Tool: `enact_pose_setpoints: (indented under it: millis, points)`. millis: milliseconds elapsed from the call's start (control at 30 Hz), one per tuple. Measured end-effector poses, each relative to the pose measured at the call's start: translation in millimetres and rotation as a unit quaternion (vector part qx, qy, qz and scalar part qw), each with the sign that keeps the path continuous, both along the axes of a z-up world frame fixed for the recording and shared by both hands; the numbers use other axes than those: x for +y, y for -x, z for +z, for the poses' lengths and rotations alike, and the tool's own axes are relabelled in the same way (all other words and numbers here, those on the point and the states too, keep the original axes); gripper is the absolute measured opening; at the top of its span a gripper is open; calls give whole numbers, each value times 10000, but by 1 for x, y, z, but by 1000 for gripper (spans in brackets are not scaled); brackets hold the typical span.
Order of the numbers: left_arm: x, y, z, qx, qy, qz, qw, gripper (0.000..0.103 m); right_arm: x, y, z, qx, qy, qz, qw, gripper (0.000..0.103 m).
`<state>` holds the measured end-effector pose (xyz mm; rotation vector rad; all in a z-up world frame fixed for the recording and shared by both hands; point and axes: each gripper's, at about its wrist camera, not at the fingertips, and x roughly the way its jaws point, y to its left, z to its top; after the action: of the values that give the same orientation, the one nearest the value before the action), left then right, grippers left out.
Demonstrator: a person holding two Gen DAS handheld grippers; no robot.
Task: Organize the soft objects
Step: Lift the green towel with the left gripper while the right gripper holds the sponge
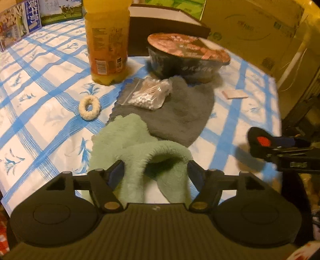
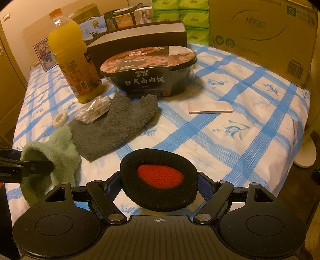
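Note:
My left gripper (image 1: 156, 170) is shut on a bunched light green fluffy cloth (image 1: 128, 144), lifting its fold off the table; it shows at the left of the right wrist view (image 2: 60, 148). My right gripper (image 2: 160, 180) is shut on a black foam pad with a red centre (image 2: 160, 178), also seen in the left wrist view (image 1: 260, 142). A grey cloth (image 1: 180, 114) lies flat mid-table (image 2: 112, 128), a bag of cotton swabs (image 1: 150, 94) on its far edge. A cream fuzzy hair tie (image 1: 89, 107) lies to its left.
An orange juice bottle (image 1: 108, 40) and a black instant-meal bowl (image 1: 186, 58) stand behind the cloths. A dark box (image 2: 138, 38), green tissue packs (image 2: 190, 18) and a cardboard carton (image 2: 264, 34) line the back. A small pink packet (image 2: 210, 108) lies to the right.

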<state>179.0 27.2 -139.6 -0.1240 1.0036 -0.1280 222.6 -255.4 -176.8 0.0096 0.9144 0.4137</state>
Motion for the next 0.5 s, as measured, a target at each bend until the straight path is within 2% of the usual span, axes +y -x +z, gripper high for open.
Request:
enact_pose_setpoints:
  millis: [133, 200, 300, 400, 500]
  points:
    - [-13, -9, -13, 64, -533, 142, 9985, 68, -1, -1, -2, 25, -8, -4, 10000, 78]
    - [-10, -17, -20, 172, -634, 337, 9973, 68, -1, -2, -3, 48, 1, -3, 10000, 78]
    - [1, -25, -25, 308, -280, 609, 9973, 68, -1, -3, -4, 71, -12, -11, 10000, 78]
    - [5, -25, -22, 344, 93, 598, 9976, 73, -2, -3, -4, 76, -23, -19, 10000, 78]
    - [2, -22, -20, 321, 140, 599, 9976, 75, -2, -5, -4, 109, -21, -31, 9999, 78]
